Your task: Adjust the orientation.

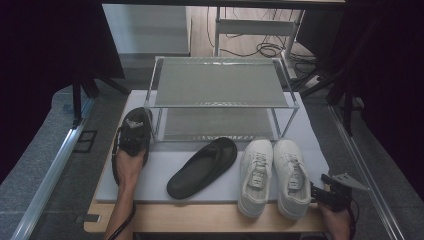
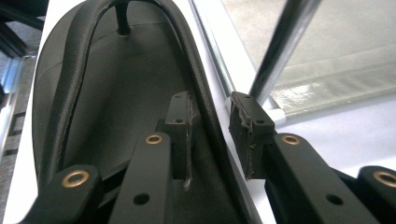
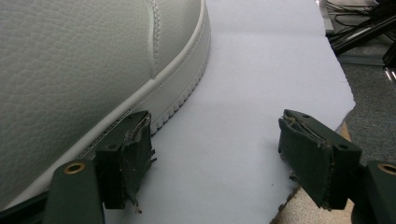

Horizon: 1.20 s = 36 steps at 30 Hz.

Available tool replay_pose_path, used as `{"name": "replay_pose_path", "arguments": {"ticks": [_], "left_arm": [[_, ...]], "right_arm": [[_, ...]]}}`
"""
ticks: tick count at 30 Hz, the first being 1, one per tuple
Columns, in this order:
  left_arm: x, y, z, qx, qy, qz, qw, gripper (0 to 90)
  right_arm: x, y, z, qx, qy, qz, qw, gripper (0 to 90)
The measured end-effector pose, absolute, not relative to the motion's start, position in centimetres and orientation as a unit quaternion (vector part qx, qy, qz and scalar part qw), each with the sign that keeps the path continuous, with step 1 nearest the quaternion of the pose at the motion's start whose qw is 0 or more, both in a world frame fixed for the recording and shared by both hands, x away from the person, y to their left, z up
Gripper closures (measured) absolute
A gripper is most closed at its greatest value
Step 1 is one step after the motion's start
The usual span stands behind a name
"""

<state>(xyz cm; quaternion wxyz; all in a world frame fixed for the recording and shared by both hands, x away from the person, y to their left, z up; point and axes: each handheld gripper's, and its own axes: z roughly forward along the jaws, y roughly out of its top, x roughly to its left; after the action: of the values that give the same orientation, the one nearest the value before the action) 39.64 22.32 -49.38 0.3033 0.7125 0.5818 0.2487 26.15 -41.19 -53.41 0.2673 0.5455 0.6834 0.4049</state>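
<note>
Left gripper (image 2: 210, 135): in the left gripper view its jaws straddle the right-hand strap and rim of the black sandal (image 2: 116, 107); one pad sits inside on the footbed, the other outside over the white mat (image 2: 355, 126); a narrow gap shows on both sides of the strap, so the pads do not yet press on it.
Black sandal, place: left of centre in the high view (image 1: 131, 142), on the left edge of the mat, toe towards the rack, largely covered by the gripper and hand.
Right gripper (image 3: 215, 154): jaws wide apart with nothing between them; left pad just beside the sole of the right white sneaker (image 3: 84, 70), whether it touches I cannot tell; right pad near the torn mat edge.
Left hand pose: forearm enters at lower left of the high view and runs straight up to the gripper (image 1: 134, 131), held low over the sandal.
Right hand pose: lower right corner of the high view, gripper (image 1: 320, 194) pointing left at the sneaker's heel.
Surface: white foam mat (image 1: 165, 165) on a wooden tabletop (image 1: 200, 217); second black sandal (image 1: 202, 167) lies diagonally in the middle, white sneakers (image 1: 274, 176) side by side to its right.
Rack: two-shelf metal rack (image 1: 220, 82) in the upper middle, both mesh shelves bare.
Room: grey carpet (image 1: 40, 150), dark curtains at both sides, cables (image 1: 265, 49) on the floor at the top.
</note>
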Motion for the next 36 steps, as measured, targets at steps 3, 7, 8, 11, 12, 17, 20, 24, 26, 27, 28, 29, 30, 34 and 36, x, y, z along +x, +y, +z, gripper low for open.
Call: {"name": "replay_pose_path", "arguments": {"ticks": [3, 7, 8, 11, 12, 17, 20, 24, 26, 27, 28, 29, 30, 34, 36], "left_arm": [[40.0, 22.3, -49.5, 0.710, 0.587, 0.250, 0.297, 70.6], [40.3, 22.2, -49.6, 0.709, 0.592, 0.248, 0.293, 72.8], [40.4, 22.1, -49.6, 0.709, 0.592, 0.248, 0.293, 73.9], [40.4, 22.0, -49.5, 0.709, 0.593, 0.246, 0.291, 76.8], [40.4, 22.1, -49.4, 0.707, 0.596, 0.242, 0.293, 77.2], [40.2, 22.4, -49.2, 0.703, 0.605, 0.233, 0.291, 80.1], [39.8, 23.1, -49.2, 0.700, 0.609, 0.232, 0.292, 82.3], [39.4, 23.8, -49.1, 0.696, 0.610, 0.232, 0.299, 83.5], [39.2, 23.9, -49.1, 0.695, 0.610, 0.234, 0.300, 83.6], [39.0, 24.0, -48.9, 0.697, 0.608, 0.237, 0.298, 83.6], [39.0, 24.1, -48.9, 0.698, 0.606, 0.236, 0.299, 83.6], [39.0, 24.1, -48.9, 0.698, 0.606, 0.236, 0.299, 83.7], [38.7, 24.1, -48.7, 0.698, 0.605, 0.238, 0.300, 83.7], [38.0, 24.3, -48.4, 0.699, 0.601, 0.242, 0.303, 83.8], [37.6, 24.4, -48.1, 0.700, 0.598, 0.244, 0.306, 83.8]], "right_arm": [[26.2, -41.2, -53.4, 0.546, 0.683, 0.405, 0.267, 26.2], [26.2, -41.2, -53.4, 0.546, 0.683, 0.405, 0.267, 26.1], [26.2, -41.2, -53.4, 0.546, 0.683, 0.405, 0.267, 26.2], [26.1, -41.2, -53.4, 0.546, 0.683, 0.406, 0.266, 26.2], [26.1, -41.2, -53.4, 0.546, 0.683, 0.406, 0.266, 26.2], [26.1, -41.2, -53.4, 0.546, 0.682, 0.407, 0.265, 26.2], [26.1, -41.2, -53.4, 0.546, 0.682, 0.407, 0.265, 26.1], [26.1, -41.2, -53.4, 0.546, 0.683, 0.407, 0.265, 26.1], [26.1, -41.2, -53.4, 0.546, 0.683, 0.406, 0.266, 26.2], [26.1, -41.2, -53.4, 0.546, 0.683, 0.406, 0.266, 26.2], [26.1, -41.2, -53.4, 0.546, 0.683, 0.406, 0.266, 26.2], [26.1, -41.2, -53.4, 0.546, 0.683, 0.406, 0.266, 26.2], [26.1, -41.2, -53.4, 0.546, 0.683, 0.405, 0.267, 26.2], [26.1, -41.2, -53.4, 0.546, 0.683, 0.406, 0.266, 26.2], [26.1, -41.2, -53.4, 0.546, 0.683, 0.406, 0.266, 26.2]]}}
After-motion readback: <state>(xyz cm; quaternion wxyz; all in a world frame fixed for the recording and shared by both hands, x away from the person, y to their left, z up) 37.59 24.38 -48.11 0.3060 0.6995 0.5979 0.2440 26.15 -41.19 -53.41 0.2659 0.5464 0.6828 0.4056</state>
